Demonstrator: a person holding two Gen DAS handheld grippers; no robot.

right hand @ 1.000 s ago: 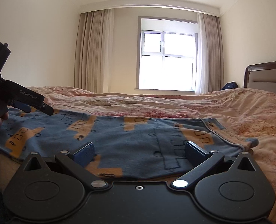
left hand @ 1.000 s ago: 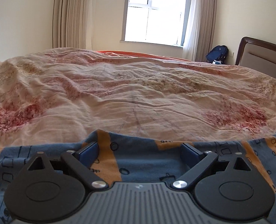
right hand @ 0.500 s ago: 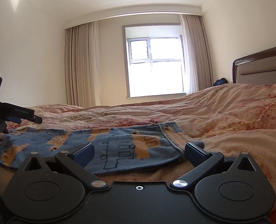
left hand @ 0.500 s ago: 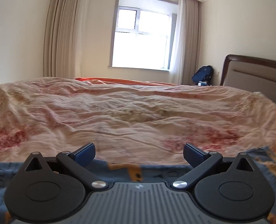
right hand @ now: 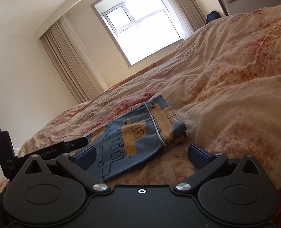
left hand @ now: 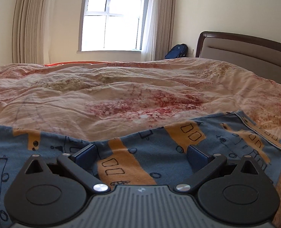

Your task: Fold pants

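Note:
The blue pants with orange vehicle prints (left hand: pixel 150 152) lie flat on the bed's near edge. My left gripper (left hand: pixel 141 154) is open, low over the pants, its fingers either side of an orange patch, holding nothing. In the right wrist view the pants (right hand: pixel 133 134) show their waistband end pointing up the bed. My right gripper (right hand: pixel 141 154) is open and tilted, at the pants' right end, its left finger over the cloth, its right finger over the quilt. The left gripper (right hand: pixel 45 150) shows at the left of that view.
The pink floral quilt (left hand: pixel 121 95) covers the whole bed in rumpled folds. A brown headboard (left hand: pixel 245 51) stands at the right. A blue backpack (left hand: pixel 176 51) sits on the floor by the window (left hand: pixel 112 30) and curtains.
My left gripper has dropped and moved right along the pants, now over the cloth again. My right gripper has rolled to a tilt and closed in on the pants' waistband end.

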